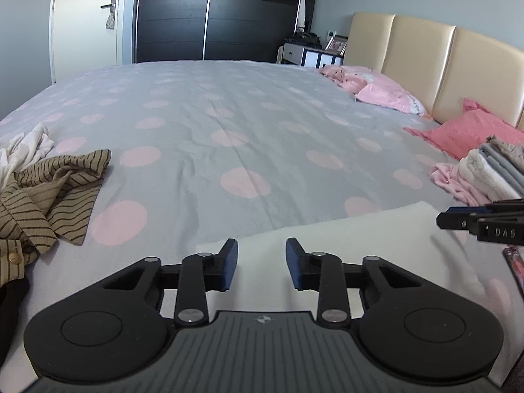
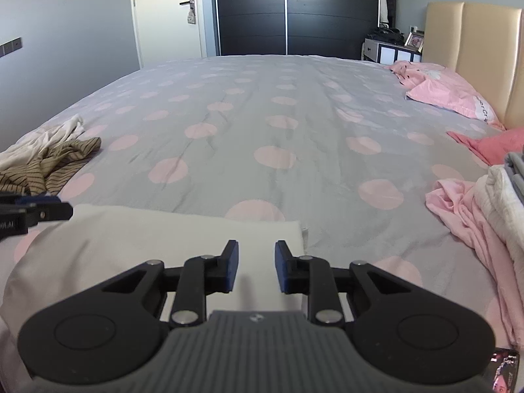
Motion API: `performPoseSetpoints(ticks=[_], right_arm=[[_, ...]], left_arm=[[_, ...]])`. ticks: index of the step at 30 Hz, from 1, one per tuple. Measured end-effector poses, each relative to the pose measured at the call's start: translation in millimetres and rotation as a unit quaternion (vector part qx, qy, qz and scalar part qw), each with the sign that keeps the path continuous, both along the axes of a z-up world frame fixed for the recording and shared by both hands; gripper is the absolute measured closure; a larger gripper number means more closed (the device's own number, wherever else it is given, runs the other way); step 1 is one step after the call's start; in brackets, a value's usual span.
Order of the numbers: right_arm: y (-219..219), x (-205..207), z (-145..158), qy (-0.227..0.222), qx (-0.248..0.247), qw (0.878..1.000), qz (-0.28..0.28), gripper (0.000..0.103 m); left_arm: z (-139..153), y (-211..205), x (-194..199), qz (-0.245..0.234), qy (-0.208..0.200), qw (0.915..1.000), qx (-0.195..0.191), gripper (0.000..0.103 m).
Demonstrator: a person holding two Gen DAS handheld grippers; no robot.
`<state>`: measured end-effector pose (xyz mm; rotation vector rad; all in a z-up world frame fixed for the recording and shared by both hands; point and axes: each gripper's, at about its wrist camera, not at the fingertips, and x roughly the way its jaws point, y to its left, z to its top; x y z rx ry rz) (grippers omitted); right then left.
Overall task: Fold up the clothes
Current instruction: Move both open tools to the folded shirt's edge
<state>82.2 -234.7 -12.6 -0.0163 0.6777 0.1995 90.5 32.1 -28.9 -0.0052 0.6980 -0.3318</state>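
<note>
Two grippers poised over a white cloth on a spotted bed.

The left gripper (image 1: pixel 262 263) and right gripper (image 2: pixel 256 267) both gape, holding nothing, above the flat white cloth (image 2: pixel 157 239). Further left lies a crumpled striped shirt (image 1: pixel 55 193); right, folded clothes (image 1: pixel 491 170).

Folded cloth (image 1: pixel 327 239) at bed (image 1: pixel 229 104) near edge, striped shirt (image 1: pixel 55 190) left, stack (image 1: pixel 491 170) right.

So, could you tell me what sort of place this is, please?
A home bedroom: a wide bed with a padded headboard, pink pillows, and a dark wardrobe beside the door.
</note>
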Motion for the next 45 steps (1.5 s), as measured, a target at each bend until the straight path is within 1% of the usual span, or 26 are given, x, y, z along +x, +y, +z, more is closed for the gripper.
performPoseSetpoints(ticks=[2,8,11,13,17,19,20,21,22,23,24,25,28,29,31,33,36,40,41,45], right_arm=[[-2.3,9.6,-6.6,0.008,0.001,1.000,-0.007,0.078],[-10.4,36.3,-34.5,0.060,0.017,0.998,-0.015,0.082],[-10.8,42.9,-40.7,0.066,0.017,0.998,-0.012,0.082],[-11.0,44.5,-41.6,0.069,0.018,0.997,-0.010,0.082],[-11.1,43.4,-40.8,0.066,0.011,0.998,-0.007,0.081],[-7.8,41.5,-39.1,0.062,-0.005,0.998,-0.001,0.080],[-4.7,39.6,-37.8,0.059,-0.020,0.998,0.004,0.079],[-1.4,37.1,-36.2,0.055,-0.035,0.998,0.009,0.078],[0.8,33.4,-33.8,0.048,-0.047,0.998,0.011,0.070],[0.6,29.2,-31.1,0.042,-0.048,0.998,0.013,0.055],[0.5,25.1,-28.4,0.035,-0.049,0.998,0.015,0.049],[-0.3,21.0,-25.9,0.029,-0.047,0.998,0.016,0.047],[-6.2,10.3,-22.7,0.025,-0.033,0.999,0.006,0.045],[-8.6,7.2,-22.7,0.025,-0.030,0.999,0.000,0.045],[-15.9,2.8,-24.4,0.034,-0.017,0.999,-0.013,0.044],[-25.6,-0.1,-26.6,0.051,0.005,0.998,-0.026,0.044],[-39.8,-3.0,-30.4,0.075,0.043,0.996,-0.037,0.044],[-52.7,-1.9,-38.0,0.119,0.097,0.988,-0.032,0.044],[-55.1,-1.4,-40.4,0.130,0.108,0.985,-0.030,0.044],[-64.4,0.5,-49.0,0.170,0.147,0.974,-0.021,0.046]], left_arm=[[-7.1,0.5,5.6,-0.001,0.008,1.0000,0.003,0.080],[-26.7,-1.1,21.4,-0.010,0.027,0.9994,0.018,0.080],[-35.5,-2.6,26.5,-0.015,0.039,0.9989,0.021,0.080],[-35.9,-2.5,27.4,-0.015,0.043,0.9988,0.021,0.080],[-32.7,-5.6,23.8,-0.018,0.037,0.9985,0.036,0.080],[-29.0,-6.4,21.5,-0.019,0.030,0.9985,0.043,0.080],[-26.2,-4.0,18.3,-0.016,0.028,0.9987,0.039,0.078],[-23.4,-1.7,15.1,-0.014,0.026,0.9990,0.035,0.073],[-20.5,0.7,11.9,-0.011,0.024,0.9992,0.031,0.068],[-17.7,3.0,8.7,-0.008,0.021,0.9994,0.027,0.056],[-14.9,5.4,5.5,-0.006,0.019,0.9995,0.024,0.052],[-12.1,7.8,2.3,-0.003,0.017,0.9997,0.020,0.052],[-3.6,14.8,-7.3,0.005,0.011,0.9999,0.008,0.052],[-3.5,18.8,-9.5,0.009,0.016,0.9998,0.000,0.052],[-5.7,28.3,-4.3,0.020,0.037,0.9988,-0.026,0.052],[-10.0,39.6,-8.3,0.028,0.058,0.9965,-0.053,0.052],[-20.6,53.2,-12.0,0.034,0.091,0.9914,-0.087,0.053],[-39.8,62.7,-11.4,0.036,0.151,0.9793,-0.130,0.053],[-44.3,63.8,-11.6,0.036,0.161,0.9771,-0.134,0.053],[-56.3,70.0,-14.8,0.037,0.178,0.9723,-0.147,0.053]])
